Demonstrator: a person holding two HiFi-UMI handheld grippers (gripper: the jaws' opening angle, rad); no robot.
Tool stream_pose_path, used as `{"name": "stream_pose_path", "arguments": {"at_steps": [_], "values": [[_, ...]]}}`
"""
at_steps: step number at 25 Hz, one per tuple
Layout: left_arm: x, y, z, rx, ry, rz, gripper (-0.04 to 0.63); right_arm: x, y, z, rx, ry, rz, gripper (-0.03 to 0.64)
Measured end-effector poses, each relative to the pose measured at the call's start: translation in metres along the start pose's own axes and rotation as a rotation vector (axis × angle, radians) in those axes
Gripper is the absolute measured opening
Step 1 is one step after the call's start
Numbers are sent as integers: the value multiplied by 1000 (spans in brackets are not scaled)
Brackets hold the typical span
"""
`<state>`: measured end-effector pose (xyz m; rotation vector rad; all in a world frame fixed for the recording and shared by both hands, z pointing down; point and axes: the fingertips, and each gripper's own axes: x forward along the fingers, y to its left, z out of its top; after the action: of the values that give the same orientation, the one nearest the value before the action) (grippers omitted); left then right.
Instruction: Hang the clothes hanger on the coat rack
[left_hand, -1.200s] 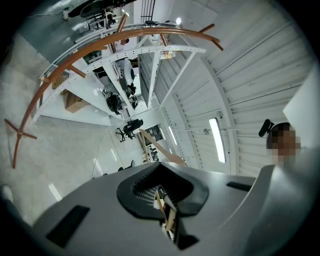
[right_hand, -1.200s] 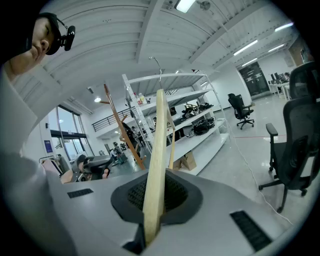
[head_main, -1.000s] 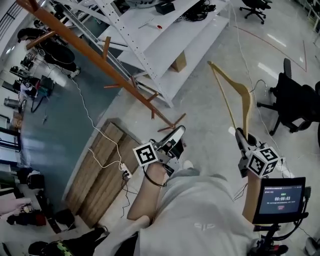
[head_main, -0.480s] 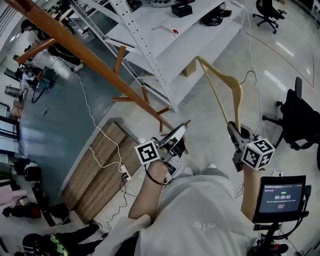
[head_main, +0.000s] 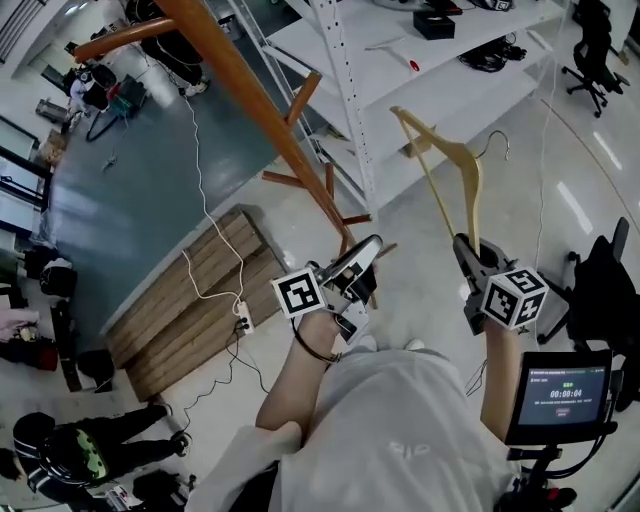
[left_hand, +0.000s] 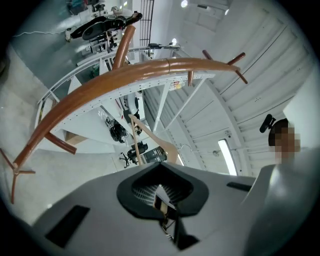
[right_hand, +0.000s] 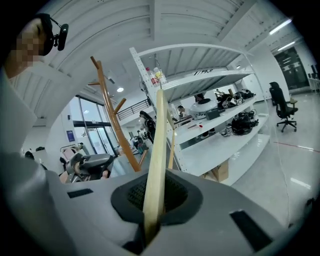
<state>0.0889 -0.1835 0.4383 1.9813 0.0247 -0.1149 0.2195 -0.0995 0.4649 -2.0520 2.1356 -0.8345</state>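
A pale wooden clothes hanger (head_main: 455, 165) with a metal hook (head_main: 495, 142) stands upright. My right gripper (head_main: 468, 255) is shut on its lower arm. In the right gripper view the hanger's arm (right_hand: 159, 140) runs up out of the shut jaws of my right gripper (right_hand: 155, 200). The brown wooden coat rack (head_main: 250, 95) slants from top left to the floor, with short pegs along it. My left gripper (head_main: 365, 250) is beside the rack's lower end, its jaws together and holding nothing. In the left gripper view the rack (left_hand: 150, 70) arches overhead, and the hanger (left_hand: 136, 140) shows beyond my left gripper (left_hand: 162, 192).
White metal shelving (head_main: 400, 60) stands right behind the rack. Wooden boards (head_main: 190, 300) lie on the floor at left, with a white cable and power strip (head_main: 243, 322). An office chair (head_main: 610, 270) and a small screen (head_main: 560, 395) are at right. A person (head_main: 80, 450) is at lower left.
Both grippers have moved toward the coat rack and risen a little, the right one carrying the hanger. The rack and shelving now show closer and steeper in the head view.
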Motion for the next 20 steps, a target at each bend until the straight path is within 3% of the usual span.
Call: {"name": "stream_pose_path", "arguments": {"at_steps": [11,20], "values": [[-26,-12,81,70,-215,54,6,103,42,69,-149,83,167,6],[-61,-18,103,54,-316,95,6,149,85,87,-258,157,218,6]]}}
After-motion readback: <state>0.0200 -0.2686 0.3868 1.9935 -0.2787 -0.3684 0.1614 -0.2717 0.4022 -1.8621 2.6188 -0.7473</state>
